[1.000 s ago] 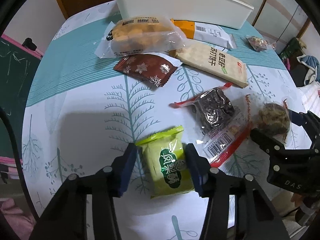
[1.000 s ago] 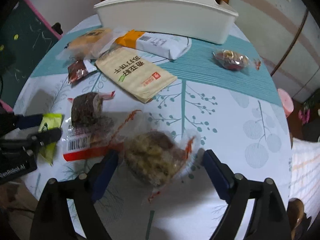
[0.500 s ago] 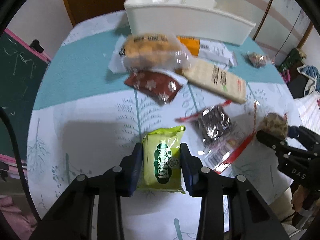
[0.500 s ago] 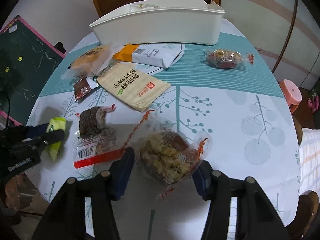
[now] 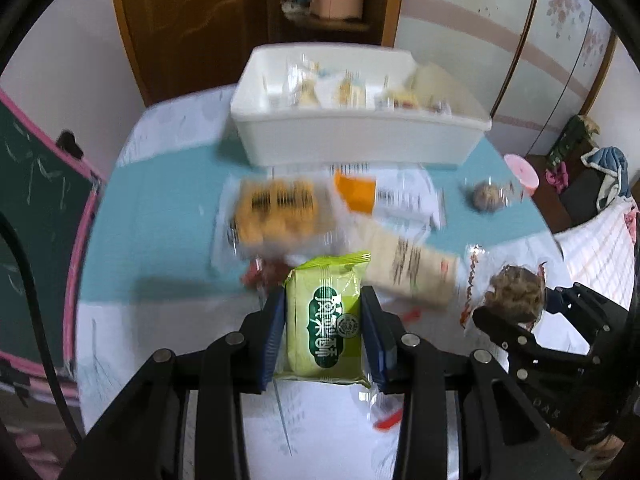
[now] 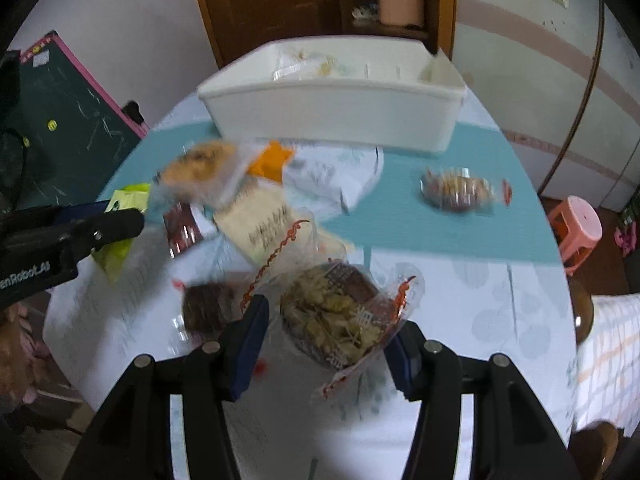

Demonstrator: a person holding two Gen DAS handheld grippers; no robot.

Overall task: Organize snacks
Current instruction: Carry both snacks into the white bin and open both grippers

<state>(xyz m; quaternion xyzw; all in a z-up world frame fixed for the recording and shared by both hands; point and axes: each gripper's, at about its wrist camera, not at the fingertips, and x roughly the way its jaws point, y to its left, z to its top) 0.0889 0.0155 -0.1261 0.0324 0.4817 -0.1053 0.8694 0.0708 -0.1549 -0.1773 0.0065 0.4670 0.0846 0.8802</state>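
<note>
Inside white bin (image 5: pixel 352 140): wrapped snacks (image 5: pixel 340 90); L hand-held gripper (image 5: pixel 323 330) clamping green pack (image 5: pixel 326 320), R hand-held gripper (image 6: pixel 334 340) clamping clear-wrapped snack (image 6: pixel 336 316).

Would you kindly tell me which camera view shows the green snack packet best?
The left wrist view: the green snack packet sits centred and sharp between the left gripper's jaws. The right wrist view shows only its edge, mostly hidden.

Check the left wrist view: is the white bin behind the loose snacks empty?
No. The white bin already holds several wrapped snacks, visible over its rim while the left gripper grips the green packet.
</note>
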